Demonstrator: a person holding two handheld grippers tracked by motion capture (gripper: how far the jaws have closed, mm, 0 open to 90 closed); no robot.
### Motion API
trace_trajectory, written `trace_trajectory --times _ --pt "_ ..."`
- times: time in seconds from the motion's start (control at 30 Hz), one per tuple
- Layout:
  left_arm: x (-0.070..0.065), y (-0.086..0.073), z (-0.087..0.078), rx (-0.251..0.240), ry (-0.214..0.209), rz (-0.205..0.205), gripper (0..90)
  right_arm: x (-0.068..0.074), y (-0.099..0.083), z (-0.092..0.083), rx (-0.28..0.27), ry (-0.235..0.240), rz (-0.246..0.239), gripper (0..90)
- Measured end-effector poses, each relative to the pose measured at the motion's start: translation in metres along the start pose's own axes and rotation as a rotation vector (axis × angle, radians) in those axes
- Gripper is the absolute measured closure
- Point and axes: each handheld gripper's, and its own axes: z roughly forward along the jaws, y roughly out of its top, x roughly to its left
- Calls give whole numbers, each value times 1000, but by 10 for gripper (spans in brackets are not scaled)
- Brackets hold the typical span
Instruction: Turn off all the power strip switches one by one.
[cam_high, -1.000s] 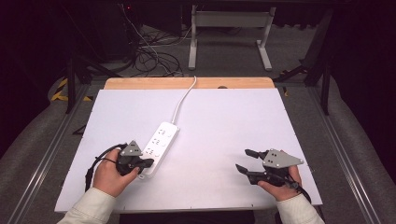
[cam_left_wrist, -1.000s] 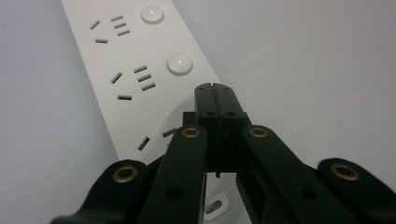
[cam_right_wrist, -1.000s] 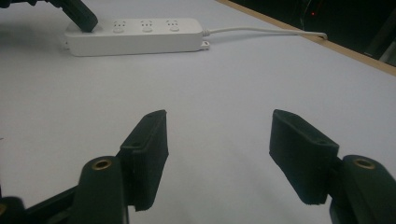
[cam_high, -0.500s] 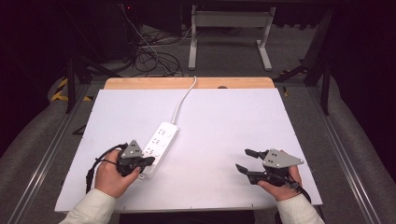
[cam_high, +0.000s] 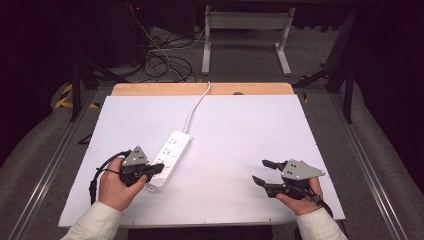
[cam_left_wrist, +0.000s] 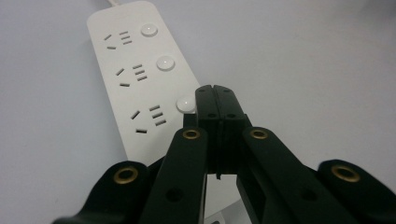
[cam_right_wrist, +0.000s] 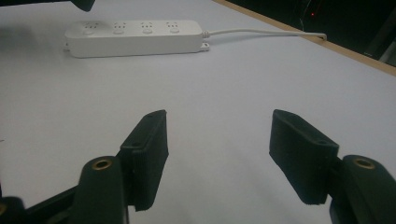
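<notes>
A white power strip with several sockets and round buttons lies on the white table, left of centre. Its cable runs off the far edge. My left gripper is shut with nothing between its jaws, and its tips hover over the strip's near end. In the left gripper view the closed tips sit right beside the nearest round button of the strip. My right gripper rests at the near right of the table, open and empty. Its own view shows the jaws apart above bare table, with the strip farther off.
A wooden strip borders the table's far edge. Beyond it on the dark floor lie tangled cables and a grey metal frame. Metal rails run along both sides of the table.
</notes>
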Motion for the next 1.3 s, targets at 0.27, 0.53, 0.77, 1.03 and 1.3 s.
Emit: trace_trajectory --times 0.27,0.53,0.77,1.03,1.3 --pt "7 6 7 -11 11 -2 900 1 0 0 1 4 8 385" --pt "11 13 18 -16 6 -14 900 0 0 1 -1 9 11 386" --pt "16 20 30 -9 4 -27 900 1 0 0 -1 10 11 386" --pt "18 21 32 -6 7 -30 900 0 -1 0 0 8 13 386" --pt "18 20 33 15 10 -22 900 0 -1 0 -1 9 9 386"
